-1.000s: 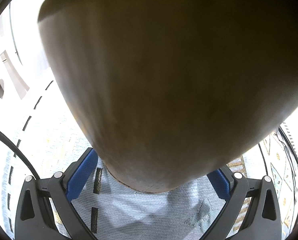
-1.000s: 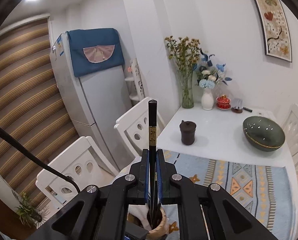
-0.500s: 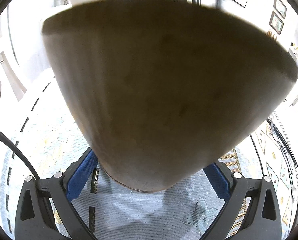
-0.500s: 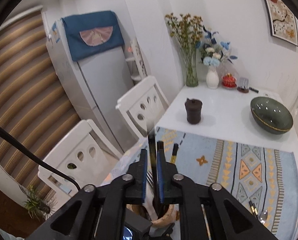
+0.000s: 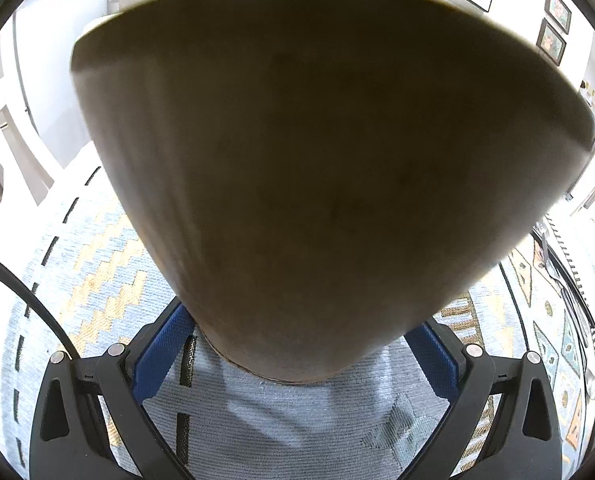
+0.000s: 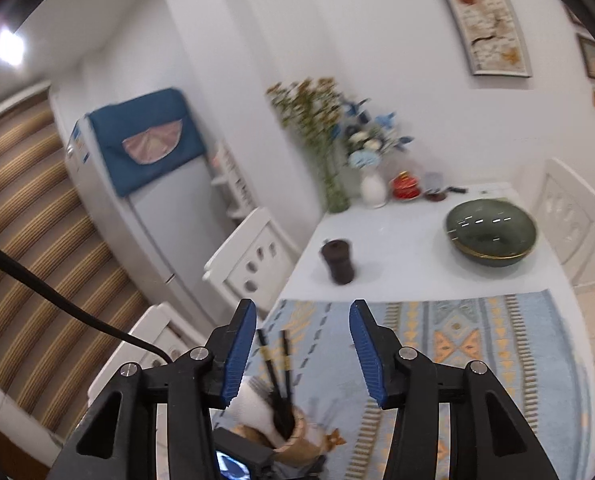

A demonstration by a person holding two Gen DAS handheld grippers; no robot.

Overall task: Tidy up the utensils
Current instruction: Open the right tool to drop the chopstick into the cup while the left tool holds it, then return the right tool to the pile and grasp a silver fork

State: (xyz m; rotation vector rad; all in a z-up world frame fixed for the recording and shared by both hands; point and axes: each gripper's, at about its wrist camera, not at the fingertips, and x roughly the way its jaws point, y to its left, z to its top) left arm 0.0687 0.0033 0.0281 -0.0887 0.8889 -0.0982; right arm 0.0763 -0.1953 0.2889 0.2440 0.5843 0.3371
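Left gripper pinched the base of a tan utensil holder, 1 blue pad on each side of it. The holder stood on the patterned blue table runner and filled most of the left wrist view.

Right gripper sat above and behind the holder, its jaws having just been opening, now spread with nothing between them. Right wrist view was motion-blurred.

Below the right gripper's left pad, 2 black chopsticks stood in the holder, leaning slightly, beside a white item I could not identify. What looked like thin metal utensils lay on the runner just beside the holder, too blurred to tell which.

Further back on the white table: a dark lidded cup, a green bowl, 2 vases of flowers near the wall. White chairs stood along the table's left edge.
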